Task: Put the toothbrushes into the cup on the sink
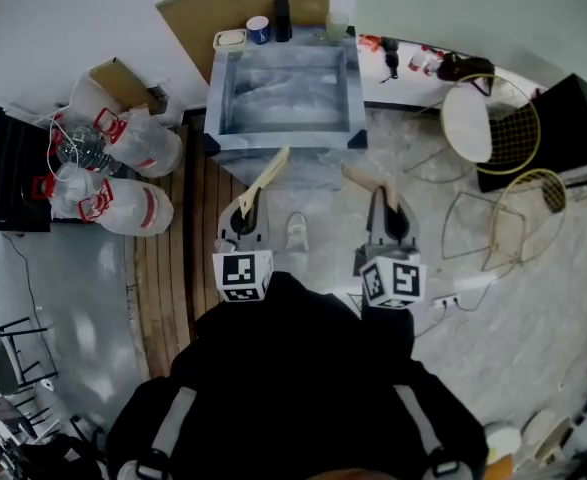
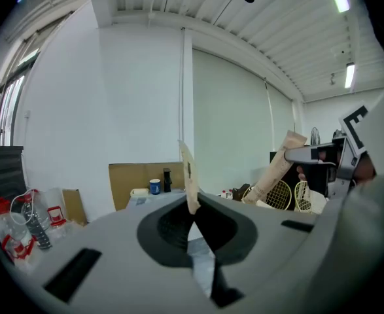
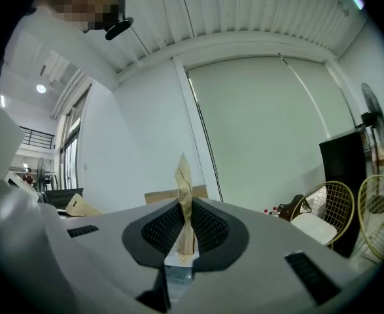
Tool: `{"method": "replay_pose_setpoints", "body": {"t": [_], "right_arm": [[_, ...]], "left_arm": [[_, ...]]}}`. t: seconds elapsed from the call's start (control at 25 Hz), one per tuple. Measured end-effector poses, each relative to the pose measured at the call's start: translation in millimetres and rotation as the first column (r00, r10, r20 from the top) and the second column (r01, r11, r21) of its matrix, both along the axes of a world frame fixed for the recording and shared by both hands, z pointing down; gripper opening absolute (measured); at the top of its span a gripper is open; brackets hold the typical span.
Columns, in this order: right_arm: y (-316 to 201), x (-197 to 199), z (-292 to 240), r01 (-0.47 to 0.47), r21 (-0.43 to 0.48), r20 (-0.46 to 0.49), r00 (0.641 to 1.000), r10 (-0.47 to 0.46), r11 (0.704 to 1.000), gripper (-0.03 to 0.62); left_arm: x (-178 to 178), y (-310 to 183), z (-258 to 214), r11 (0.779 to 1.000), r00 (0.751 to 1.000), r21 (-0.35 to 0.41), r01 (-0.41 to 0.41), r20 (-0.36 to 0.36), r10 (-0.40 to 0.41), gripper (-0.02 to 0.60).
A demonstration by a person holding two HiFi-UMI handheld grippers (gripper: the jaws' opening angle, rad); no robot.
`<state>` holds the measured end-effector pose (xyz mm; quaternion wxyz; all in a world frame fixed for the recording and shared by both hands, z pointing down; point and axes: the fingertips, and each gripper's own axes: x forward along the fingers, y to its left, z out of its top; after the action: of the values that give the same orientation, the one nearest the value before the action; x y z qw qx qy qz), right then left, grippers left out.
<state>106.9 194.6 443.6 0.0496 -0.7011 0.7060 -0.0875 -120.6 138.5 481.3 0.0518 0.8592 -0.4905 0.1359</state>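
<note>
Only the head view looks down on the grey sink (image 1: 218,98), which stands well ahead of the person. Clear water jugs (image 1: 123,168) lie to its left and wire chairs (image 1: 493,128) to its right. Both grippers sit low before the body, jaws pointing toward the sink. The left gripper (image 1: 245,211) is clamped on a paper-wrapped toothbrush (image 1: 269,175). The right gripper (image 1: 386,211) pinches a second wrapped toothbrush (image 1: 361,179). A small blue cup (image 1: 258,30) stands on the sink's back ledge. Of the gripper views, only the left shows it, far off.
</note>
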Motion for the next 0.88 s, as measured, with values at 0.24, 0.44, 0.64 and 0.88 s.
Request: {"method": "replay_pose_setpoints", "body": {"t": [0.24,0.44,0.64,0.88], "right_arm": [[-85.0,0.7,-4.6,-0.011,-0.02,0.001,1.0,0.011,1.0,0.034],[-141.1,-1.8,-9.1,-0.014,-0.027,-0.011,1.0,0.014,1.0,0.034],[-176.5,0.4,-12.1,-0.04,-0.041,-0.021,0.999,0.039,0.998,0.034],[-205.3,0.1,-12.4,-0.047,-0.055,-0.034,0.998,0.045,0.997,0.034]], "left_arm": [[4.5,-85.1,-6.8,1.0,1.0,-0.011,-0.012,-0.005,0.012,0.003],[4.0,-143.4,-7.2,1.0,1.0,-0.017,-0.019,-0.015,0.019,0.003],[9.9,-183.2,-10.9,0.998,0.998,-0.016,-0.055,-0.029,0.055,0.003],[13.2,-213.1,-8.9,0.997,0.997,-0.024,-0.069,-0.036,0.068,0.003]]}}
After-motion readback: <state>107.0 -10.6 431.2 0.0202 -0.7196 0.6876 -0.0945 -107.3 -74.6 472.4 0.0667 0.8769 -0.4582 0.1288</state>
